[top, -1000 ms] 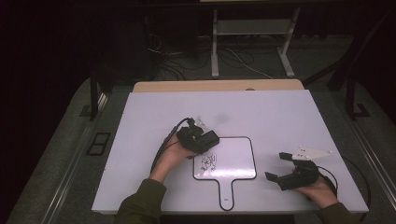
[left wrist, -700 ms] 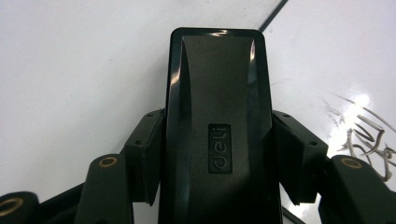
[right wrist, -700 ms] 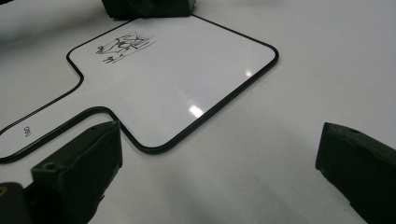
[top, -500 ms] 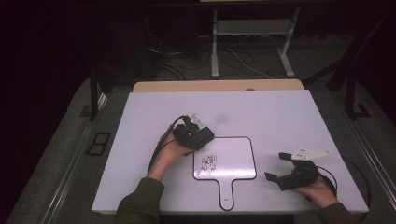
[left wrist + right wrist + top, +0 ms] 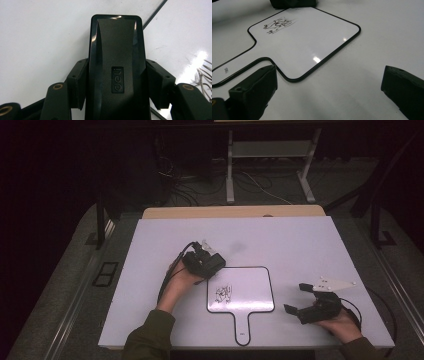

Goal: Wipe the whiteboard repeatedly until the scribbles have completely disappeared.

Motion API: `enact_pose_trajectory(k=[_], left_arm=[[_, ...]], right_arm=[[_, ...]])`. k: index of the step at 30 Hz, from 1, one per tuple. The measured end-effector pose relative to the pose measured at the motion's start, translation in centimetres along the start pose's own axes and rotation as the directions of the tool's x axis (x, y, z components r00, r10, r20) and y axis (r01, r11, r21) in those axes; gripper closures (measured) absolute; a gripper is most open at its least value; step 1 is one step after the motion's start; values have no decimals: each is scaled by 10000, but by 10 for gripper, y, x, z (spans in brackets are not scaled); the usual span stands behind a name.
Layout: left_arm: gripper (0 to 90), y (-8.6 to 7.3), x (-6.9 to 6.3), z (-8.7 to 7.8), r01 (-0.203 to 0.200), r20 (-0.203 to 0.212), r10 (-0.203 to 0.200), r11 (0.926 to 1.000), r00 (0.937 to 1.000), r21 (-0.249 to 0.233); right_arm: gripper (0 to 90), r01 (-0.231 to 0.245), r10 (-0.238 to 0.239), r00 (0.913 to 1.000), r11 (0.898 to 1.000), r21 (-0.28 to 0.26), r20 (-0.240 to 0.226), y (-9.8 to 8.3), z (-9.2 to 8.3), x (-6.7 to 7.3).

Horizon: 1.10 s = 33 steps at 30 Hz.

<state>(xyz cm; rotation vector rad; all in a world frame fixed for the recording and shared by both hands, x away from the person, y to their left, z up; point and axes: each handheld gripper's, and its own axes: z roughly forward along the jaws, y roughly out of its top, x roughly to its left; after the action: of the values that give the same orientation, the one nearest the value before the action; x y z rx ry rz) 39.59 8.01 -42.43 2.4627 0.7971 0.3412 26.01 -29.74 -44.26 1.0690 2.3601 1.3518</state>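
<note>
Eraser (image 5: 116, 75) pinched in L gripper (image 5: 204, 262) at whiteboard (image 5: 250, 287) corner; R gripper (image 5: 304, 300) spread, w/ nothing between.

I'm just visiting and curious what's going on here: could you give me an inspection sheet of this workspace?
Surface: white table, bare apart from the items below.
Job's things: paddle-shaped whiteboard lying flat, black scribble on it; black eraser marked "deli".
Clutter: nothing seen.
Grippers: left tool shut on the eraser at the whiteboard's upper left corner; right tool open, holding nothing, right of the whiteboard.
Cables: one trails from each tool; more lie on the floor behind.
Surroundings: dark room, metal stand legs beyond the table.
</note>
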Motion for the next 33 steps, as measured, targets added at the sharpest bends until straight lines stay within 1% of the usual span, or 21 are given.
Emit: enact_pose_trajectory(k=[3, 6, 8, 10, 12, 13, 14, 15, 16, 19, 20, 23, 25, 27, 29, 30, 31, 33], left_arm=[[396, 3, -8, 0, -325, -57, 326, 9994, 9995, 103], [396, 6, -17, 1, -591, 192, 589, 9982, 9981, 139], [396, 8, -22, 2, -668, 81, 667, 9976, 9977, 160], [396, 7, -19, 3, -606, -103, 608, 9981, 9981, 130], [396, 6, -13, 3, -450, -139, 453, 9988, 9989, 171], [396, 4, -10, 2, -436, -236, 440, 9989, 9988, 174], [396, 3, -8, 2, -330, -306, 336, 9993, 9990, 188], [396, 3, -7, 1, -316, -312, 323, 9993, 9990, 218], [396, 2, -7, 1, -255, -284, 260, 9995, 9993, 189], [396, 4, -12, 1, -425, -269, 433, 9987, 9987, 295], [396, 5, -14, 1, -559, -241, 568, 9978, 9981, 351], [396, 6, -21, 1, -724, 14, 724, 9968, 9974, 338], [396, 7, -20, 1, -769, -75, 773, 9963, 9970, 393], [396, 6, -16, 1, -641, -294, 652, 9972, 9974, 390], [396, 5, -11, 1, -574, -419, 593, 9973, 9974, 453], [396, 4, -9, 1, -461, -562, 484, 9981, 9972, 414], [396, 4, -9, 1, -392, -563, 415, 9984, 9976, 408], [396, 4, -9, 1, -414, -561, 438, 9982, 9975, 428]], right_arm=[[0, 19, -19, 10000, 10000, 25, -7, 0, 1, 0], [0, 42, -42, 10000, 10000, 14, -15, 0, 1, 0], [0, 29, -29, 10000, 10000, 32, -11, 0, 1, 1], [0, 28, -28, 10000, 10000, 18, -13, 0, 1, 0], [0, -2, 2, 10000, 10000, 15, 19, 0, 0, 1], [0, 2, -2, 10000, 10000, 5, 9, 0, 0, 0], [0, 15, -15, 10000, 10000, -11, 8, 0, 0, 0], [0, 9, -9, 10000, 10000, -15, 4, 0, 0, 0], [0, 4, -4, 10000, 10000, -21, 3, 0, 0, 0], [0, -10, 10, 10000, 10000, -8, 14, 0, 0, 0], [0, -7, 7, 10000, 10000, 10, 16, 0, 1, 0], [0, 19, -19, 10000, 10000, 4, 3, 0, 1, 0], [0, 14, -14, 10000, 10000, 14, 12, 0, 1, 0], [0, -10, 10, 10000, 10000, 12, 33, 0, 1, 0], [0, -1, 1, 10000, 10000, -7, 31, 0, 0, 0], [0, 3, -3, 10000, 10000, -21, 27, 0, 0, 0], [0, 8, -8, 10000, 10000, -19, 24, 0, 0, 0], [0, 8, -8, 10000, 10000, -11, 26, 0, 0, 0]])
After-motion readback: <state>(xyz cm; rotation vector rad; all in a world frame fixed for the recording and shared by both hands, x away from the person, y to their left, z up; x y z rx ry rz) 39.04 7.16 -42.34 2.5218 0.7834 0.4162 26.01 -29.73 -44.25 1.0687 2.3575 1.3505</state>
